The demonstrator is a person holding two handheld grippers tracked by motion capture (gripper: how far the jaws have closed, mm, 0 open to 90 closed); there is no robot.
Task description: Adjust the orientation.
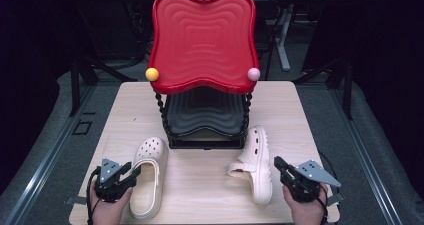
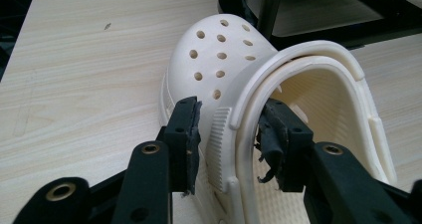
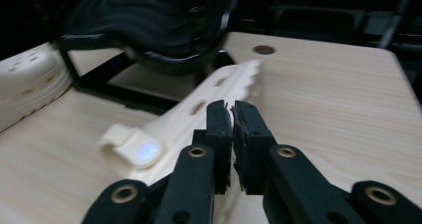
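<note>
Two cream perforated clogs lie on the wooden table (image 1: 200,190). The left clog (image 1: 150,152) sits upright with its toe pointing away. My left gripper (image 1: 134,172) straddles its near side wall: in the left gripper view one pad (image 2: 189,129) stands just outside the wall and the other inside the clog (image 2: 219,50), and the left gripper (image 2: 230,129) is open. The right clog (image 1: 256,165) lies tipped on its side. My right gripper (image 1: 279,165) hovers just right of it. In the right gripper view the right gripper (image 3: 232,129) is shut on nothing, with the clog (image 3: 194,109) behind its jaws.
A two-tier rack stands at the table's middle back, with a red wavy top tray (image 1: 202,40) over a black lower tray (image 1: 205,112). A yellow ball (image 1: 152,74) and a pink ball (image 1: 254,74) cap its front posts. Bare tabletop lies between the clogs.
</note>
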